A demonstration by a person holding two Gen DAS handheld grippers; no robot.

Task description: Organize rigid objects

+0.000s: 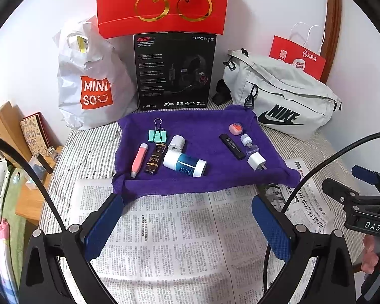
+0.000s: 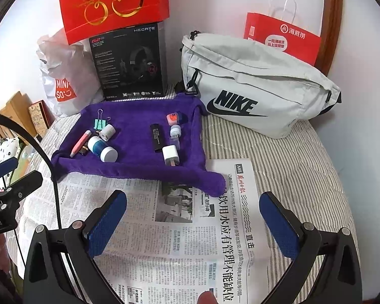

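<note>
Both grippers are held wide open over the newspaper [image 1: 169,240], nothing gripped: the left gripper [image 1: 187,225] is seen with its blue ribbed pads spread apart, and the right gripper [image 2: 193,224] is parted just as far, newsprint showing between the fingers.

The purple towel [image 1: 202,177], a plush, fuzzy cloth with its edges turned up like a shallow tray, is laid on the striped bedding beyond the paper, and every small item is gathered on it. On its left side a mint binder clip [image 1: 157,134] with wire handles, a small white cylinder [image 1: 176,143], a slim pink pen-like stick [image 1: 138,160], a dark brown bottle [image 1: 154,161] with gold lettering and a fat white-and-teal tub [image 1: 185,164] lying on its side are clustered close together. On the right side a matte black bar [image 1: 232,146], a pink round case [image 1: 235,128], a small white cap-shaped piece [image 1: 246,140], a clear plastic bit [image 1: 252,149] and a boxy white charger plug [image 1: 257,161] are lined up.

From the left wrist view the right gripper's black frame is caught at the right edge, and a wooden shelf [image 1: 2,126] is shown at the left. From the right wrist view the grey Nike bag [image 2: 255,88] is shown in full, soft and creased, with the glossy red paper bag [image 2: 283,38] behind it; the black headset box [image 2: 129,60] is seen upright at the back.
</note>
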